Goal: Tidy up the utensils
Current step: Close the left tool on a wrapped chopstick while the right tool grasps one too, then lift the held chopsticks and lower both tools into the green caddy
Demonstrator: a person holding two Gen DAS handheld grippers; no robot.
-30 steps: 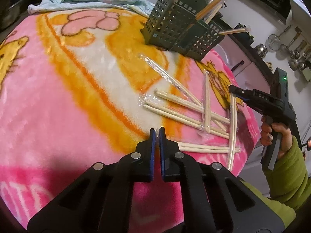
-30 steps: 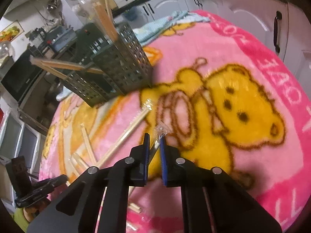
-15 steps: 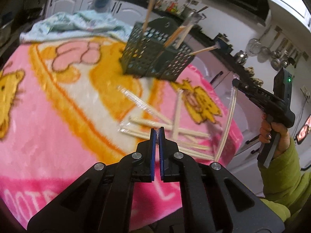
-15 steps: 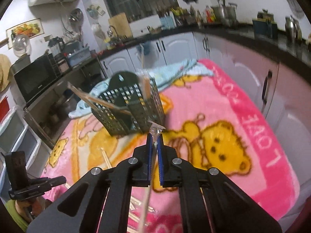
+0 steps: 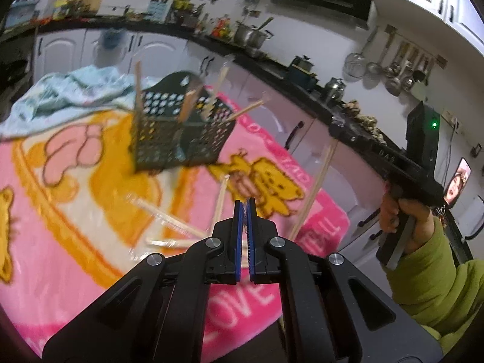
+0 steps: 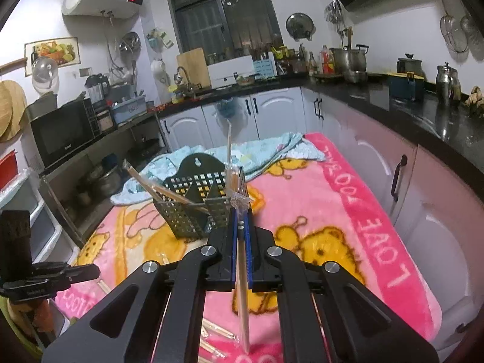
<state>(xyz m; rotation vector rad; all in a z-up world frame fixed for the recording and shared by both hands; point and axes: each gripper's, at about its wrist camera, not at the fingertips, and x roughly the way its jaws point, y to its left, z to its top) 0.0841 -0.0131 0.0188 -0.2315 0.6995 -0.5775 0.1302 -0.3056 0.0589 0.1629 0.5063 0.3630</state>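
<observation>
Pink blanket [image 5: 75, 242] in the left view carried several wrapped chopsticks [image 5: 169, 217] not yet sorted; the left claw [image 5: 245, 208] was pressed together, empty. From the right view, the right claw [image 6: 241, 227] clamped one wrapped chopstick pair [image 6: 242, 287] near the green holder [image 6: 193, 208], already holding a few.

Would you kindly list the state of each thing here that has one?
Right gripper: shut on a wrapped chopstick pair, lifted off the blanket.
Left gripper: jaws shut, empty.
Utensil caddy: upright, holding several chopsticks.
Loose chopsticks: lying on the pink blanket.
</observation>
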